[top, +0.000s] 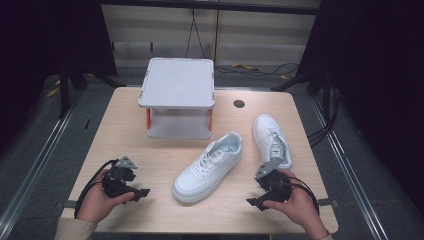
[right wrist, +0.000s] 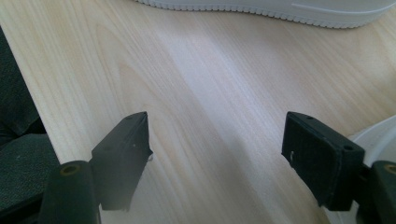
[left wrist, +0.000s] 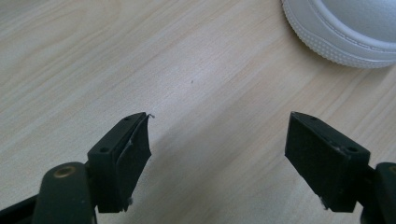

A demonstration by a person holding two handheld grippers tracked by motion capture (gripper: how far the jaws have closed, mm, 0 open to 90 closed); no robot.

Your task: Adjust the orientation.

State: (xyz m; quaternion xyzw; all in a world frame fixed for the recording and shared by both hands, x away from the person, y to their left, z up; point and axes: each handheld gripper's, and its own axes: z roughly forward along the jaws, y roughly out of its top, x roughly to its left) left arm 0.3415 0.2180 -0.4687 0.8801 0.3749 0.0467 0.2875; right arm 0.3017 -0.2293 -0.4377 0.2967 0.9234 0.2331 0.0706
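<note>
Two white sneakers lie on the wooden table [top: 150, 150]. One sneaker [top: 210, 165] lies slantwise in the middle with its toe toward me; the other sneaker [top: 272, 140] lies to its right. My left gripper [top: 142, 192] rests at the front left, pointing right toward the middle sneaker's toe [left wrist: 345, 32]. Its jaws stand open over bare wood [left wrist: 219, 119]. My right gripper [top: 252, 202] sits at the front right, pointing left, just in front of the right sneaker's heel. It is open too [right wrist: 215, 116], with the middle sneaker's sole edge [right wrist: 280, 9] ahead of it.
A white two-level stand [top: 177, 82] with orange posts occupies the back centre of the table. A dark round hole [top: 239, 103] is set in the tabletop behind the sneakers. The table's front edge and dark floor [right wrist: 18, 140] lie close to the right gripper.
</note>
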